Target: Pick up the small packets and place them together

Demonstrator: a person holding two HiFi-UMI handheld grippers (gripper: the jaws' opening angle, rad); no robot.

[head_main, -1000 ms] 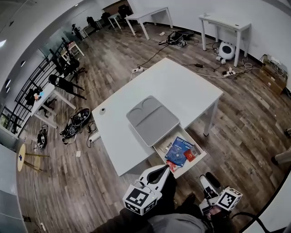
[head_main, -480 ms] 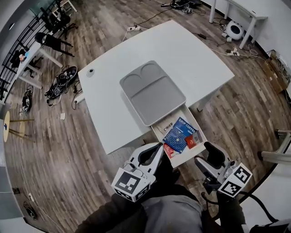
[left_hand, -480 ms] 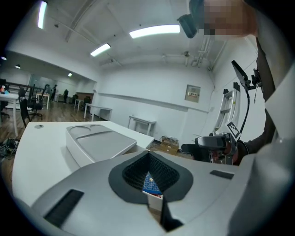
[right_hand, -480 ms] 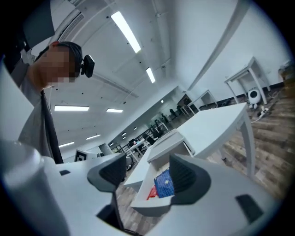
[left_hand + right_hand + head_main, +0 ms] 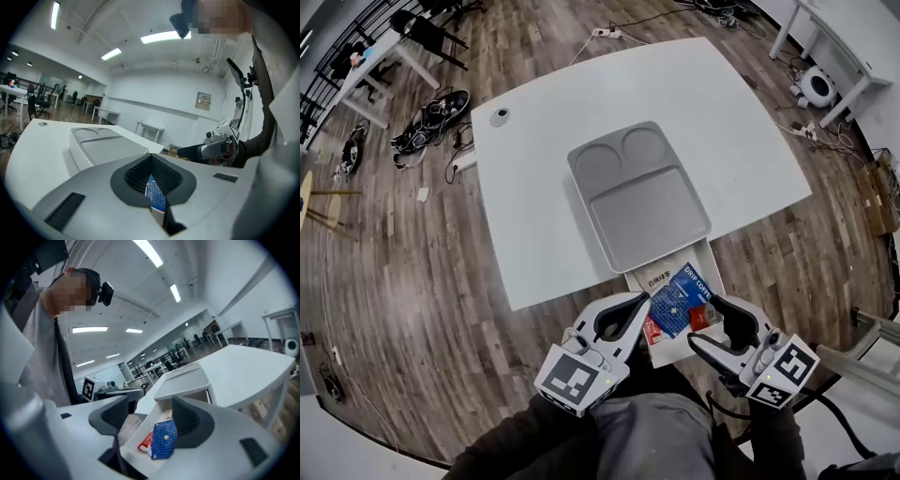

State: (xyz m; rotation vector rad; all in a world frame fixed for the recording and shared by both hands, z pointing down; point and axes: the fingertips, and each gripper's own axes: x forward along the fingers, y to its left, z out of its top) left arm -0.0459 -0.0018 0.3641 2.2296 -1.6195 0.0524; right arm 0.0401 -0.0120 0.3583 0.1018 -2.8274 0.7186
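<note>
Blue was the colour to steer by. The flat blue packet with white print [image 5: 680, 298] lay in the open white drawer [image 5: 146, 423] below the front edge of the white bench [image 5: 553, 141]. A small red packet [image 5: 701, 317] touched its right edge, and a second red packet [image 5: 651, 330] poked out at its near left corner. So the task's things were all down in that drawer, none lifted, and the picking up looked not yet begun. You held both tools low over the drawer's near end, which I judged the only way in from where you stood. Your left tool [image 5: 642, 302] had its tips pressed together with nothing pinched. The blue packet only showed through the hollow between its black pads, and the tool hung just left of the packets, out of the way. Your right tool [image 5: 705, 323] was spread, its jaws either side of the small red packet as seen from above, though contact could not be made out. That seemed the one you were lining up to take. The grey moulded tray with two round wells [image 5: 647, 211] sat bare on the bench just behind the drawer, a likely spot for gathering the packets. The drawer walls left little room, so a shallow approach risked pushing the packet rather than gripping it.
</note>
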